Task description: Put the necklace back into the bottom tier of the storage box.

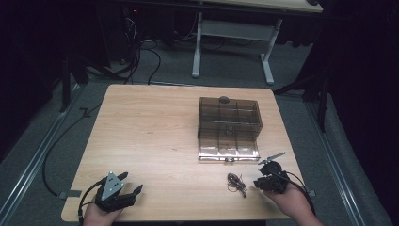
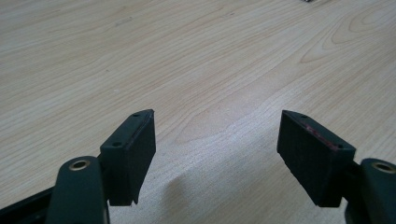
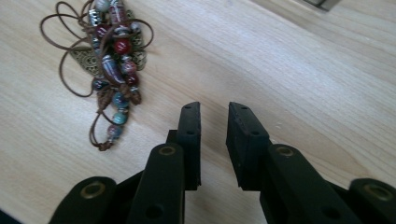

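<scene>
The wooden worktop [image 1: 155,136] carried everything, and the smoked clear plastic organiser box [image 1: 229,121] served as the landmark on it, standing right of the worktop's centre. Its lid stood open, and dividers split the inside into several compartments; what lay in them could not be made out. A small dark knob sat on the box's far edge.

On the near side of the box and well to its left, at the worktop's front edge, the left hand-held gripper [image 1: 131,182] rested in the person's left hand, a grey three-cornered plate on top. In the left gripper view its jaws stood wide apart over bare wood, with nothing between them.

Just in front of the box's near right corner, the right hand-held gripper [image 1: 264,179] sat in the person's right hand. In the right gripper view its jaws [image 3: 214,140] were nearly together, a narrow gap left between them, and they gripped nothing.

The beaded bracelet [image 1: 236,183] lay on the worktop in front of the box's near edge, just beside the right hand-held gripper and apart from it. The right gripper view showed it [image 3: 112,60] as a loose tangle of brown cord strung with red, blue and patterned beads and brassy metal pieces.
</scene>
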A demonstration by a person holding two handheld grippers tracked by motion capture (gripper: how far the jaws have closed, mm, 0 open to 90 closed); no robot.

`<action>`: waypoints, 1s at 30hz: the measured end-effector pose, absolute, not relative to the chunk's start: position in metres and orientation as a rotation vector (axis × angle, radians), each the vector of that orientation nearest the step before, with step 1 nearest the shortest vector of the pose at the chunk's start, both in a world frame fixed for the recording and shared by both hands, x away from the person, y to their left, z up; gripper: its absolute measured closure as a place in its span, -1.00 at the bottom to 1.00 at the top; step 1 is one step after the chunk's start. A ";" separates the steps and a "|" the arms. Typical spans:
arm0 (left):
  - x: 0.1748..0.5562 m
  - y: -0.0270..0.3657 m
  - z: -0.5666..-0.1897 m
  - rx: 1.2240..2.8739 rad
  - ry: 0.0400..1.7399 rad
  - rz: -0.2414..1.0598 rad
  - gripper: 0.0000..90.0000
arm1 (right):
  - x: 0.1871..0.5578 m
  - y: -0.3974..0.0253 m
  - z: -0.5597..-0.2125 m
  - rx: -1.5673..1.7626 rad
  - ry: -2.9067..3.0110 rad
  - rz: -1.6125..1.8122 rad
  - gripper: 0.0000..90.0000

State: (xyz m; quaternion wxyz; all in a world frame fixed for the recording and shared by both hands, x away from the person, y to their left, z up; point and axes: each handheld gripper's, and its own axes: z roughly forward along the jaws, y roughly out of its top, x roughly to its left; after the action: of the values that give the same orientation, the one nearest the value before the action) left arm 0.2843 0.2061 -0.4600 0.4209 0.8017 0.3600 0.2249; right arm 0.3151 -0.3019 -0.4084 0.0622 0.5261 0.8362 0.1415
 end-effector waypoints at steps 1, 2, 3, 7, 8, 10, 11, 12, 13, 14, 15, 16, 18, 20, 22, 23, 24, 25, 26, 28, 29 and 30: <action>0.284 0.206 -0.460 2.008 0.903 0.561 -0.37 | 0.315 -0.302 -0.408 1.590 2.528 0.428 0.66; 0.284 0.206 -0.460 2.007 0.904 0.560 -0.37 | 0.316 -0.300 -0.408 1.577 2.541 0.404 0.65; 0.284 0.206 -0.460 2.006 0.903 0.559 -0.37 | 0.319 -0.297 -0.407 1.586 2.570 0.376 0.61; 0.284 0.206 -0.460 2.006 0.900 0.563 -0.38 | 0.323 -0.291 -0.408 1.594 2.610 0.317 0.56; 0.284 0.206 -0.460 2.006 0.898 0.561 -0.38 | 0.324 -0.290 -0.408 1.600 2.619 0.308 0.55; 0.284 0.206 -0.460 2.007 0.898 0.560 -0.38 | 0.326 -0.289 -0.406 1.603 2.631 0.292 0.51; 0.284 0.206 -0.460 2.008 0.897 0.558 -0.38 | 0.326 -0.289 -0.406 1.603 2.631 0.292 0.51; 0.284 0.207 -0.460 2.009 0.895 0.556 -0.38 | 0.327 -0.287 -0.403 1.599 2.639 0.278 0.46; 0.284 0.207 -0.460 2.009 0.895 0.556 -0.38 | 0.327 -0.287 -0.403 1.599 2.639 0.278 0.46; 0.284 0.206 -0.460 2.009 0.894 0.556 -0.38 | 0.327 -0.285 -0.401 1.600 2.641 0.281 0.44; 0.284 0.206 -0.460 2.010 0.893 0.554 -0.38 | 0.328 -0.284 -0.399 1.599 2.645 0.277 0.42; 0.284 0.206 -0.460 2.010 0.891 0.552 -0.38 | 0.329 -0.281 -0.396 1.597 2.657 0.278 0.38; 0.284 0.206 -0.460 2.012 0.890 0.551 -0.38 | 0.330 -0.278 -0.394 1.584 2.670 0.275 0.33; 0.285 0.206 -0.460 2.019 0.889 0.549 -0.38 | 0.332 -0.274 -0.393 1.572 2.684 0.268 0.28; 0.285 0.206 -0.460 2.019 0.888 0.549 -0.38 | 0.335 -0.269 -0.393 1.568 2.702 0.281 0.21; 0.285 0.206 -0.460 2.019 0.888 0.549 -0.38 | 0.336 -0.267 -0.394 1.566 2.709 0.282 0.15; 0.285 0.206 -0.460 2.019 0.888 0.549 -0.38 | 0.338 -0.263 -0.395 1.569 2.729 0.279 0.10; 0.285 0.206 -0.460 2.019 0.888 0.549 -0.38 | 0.338 -0.263 -0.395 1.569 2.729 0.279 0.10; 0.285 0.206 -0.460 2.017 0.889 0.547 -0.38 | 0.340 -0.261 -0.397 1.568 2.738 0.278 0.04; 0.284 0.206 -0.460 2.016 0.888 0.548 -0.38 | 0.344 -0.252 -0.402 1.545 2.762 0.254 -0.07; 0.285 0.206 -0.460 2.017 0.887 0.548 -0.38 | 0.346 -0.250 -0.404 1.520 2.765 0.245 -0.09; 0.285 0.206 -0.460 2.017 0.887 0.548 -0.38 | 0.348 -0.247 -0.406 1.525 2.761 0.234 -0.10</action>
State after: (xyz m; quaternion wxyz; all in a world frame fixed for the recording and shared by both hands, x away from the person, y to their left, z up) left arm 0.2846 0.2060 -0.4601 0.4220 0.8053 0.3542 0.2188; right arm 0.3475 -0.2467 -0.4056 -0.0107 0.4821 0.8729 0.0741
